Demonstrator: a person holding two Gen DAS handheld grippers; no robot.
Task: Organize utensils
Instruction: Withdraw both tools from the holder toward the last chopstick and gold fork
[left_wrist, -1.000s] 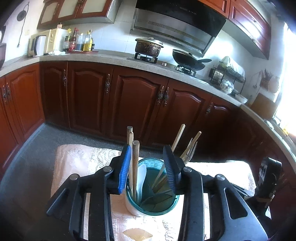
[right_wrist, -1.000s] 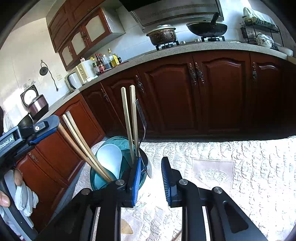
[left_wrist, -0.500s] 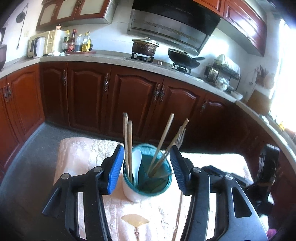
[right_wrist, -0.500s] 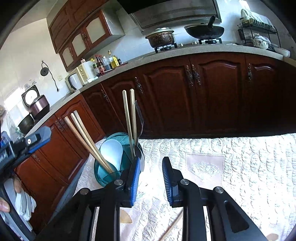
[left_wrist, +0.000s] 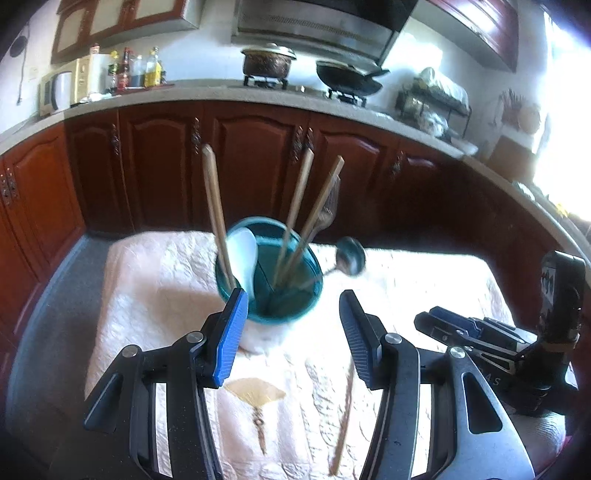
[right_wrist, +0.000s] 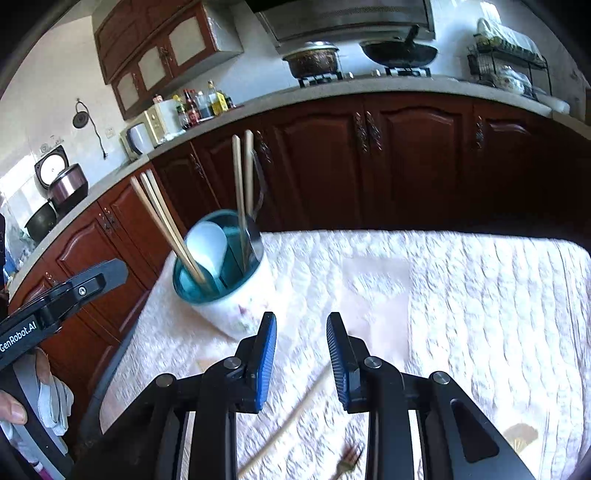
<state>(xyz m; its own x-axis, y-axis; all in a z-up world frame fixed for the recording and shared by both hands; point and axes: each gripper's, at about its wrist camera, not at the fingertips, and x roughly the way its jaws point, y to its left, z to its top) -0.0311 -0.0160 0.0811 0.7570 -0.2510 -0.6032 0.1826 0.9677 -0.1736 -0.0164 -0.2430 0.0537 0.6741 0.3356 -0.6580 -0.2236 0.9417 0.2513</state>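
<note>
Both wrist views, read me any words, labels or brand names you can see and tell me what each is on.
"GenRobot.AI" on the left gripper body, right wrist view; its first letter is cut off at the frame edge.
White lettering on the right gripper body: too blurred to read.
Bottles on the counter: labels too small to read.

L claw (left_wrist: 291, 328) wide open, empty, R claw (right_wrist: 301, 360) part open, empty

Left hand-held gripper (left_wrist: 291, 332) (jaws apart, empty) faces the utensil holder (left_wrist: 269, 269).
</note>
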